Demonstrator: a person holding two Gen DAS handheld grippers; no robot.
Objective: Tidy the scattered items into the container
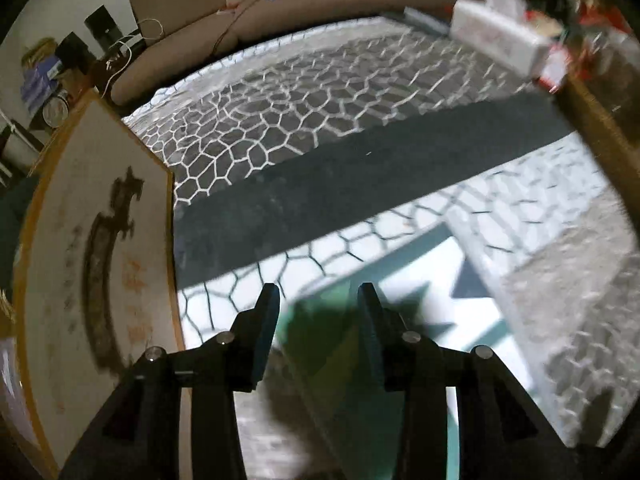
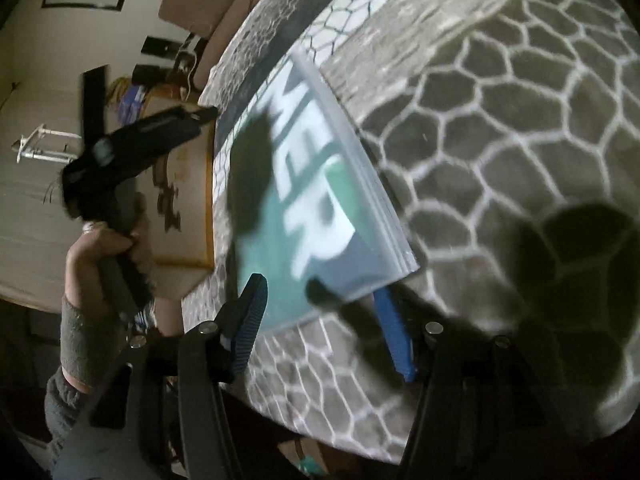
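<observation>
A thin teal and white magazine (image 2: 304, 184) with large white letters lies on the hexagon-patterned table cloth (image 2: 500, 128). My right gripper (image 2: 320, 292) is open; its jaws stand either side of the magazine's near corner, the right finger partly under its edge. My left gripper (image 1: 318, 300) is open and hovers over the same magazine (image 1: 424, 280), empty. In the right wrist view the left gripper (image 2: 132, 140) is held in a hand to the left of the magazine. No container is clearly in view.
A framed picture with a dark horse figure (image 1: 100, 248) lies at the table's left edge. A white tissue box (image 1: 500, 36) and red-and-white clutter (image 1: 560, 52) sit at the far right. A beige sofa (image 1: 248, 16) stands beyond the table.
</observation>
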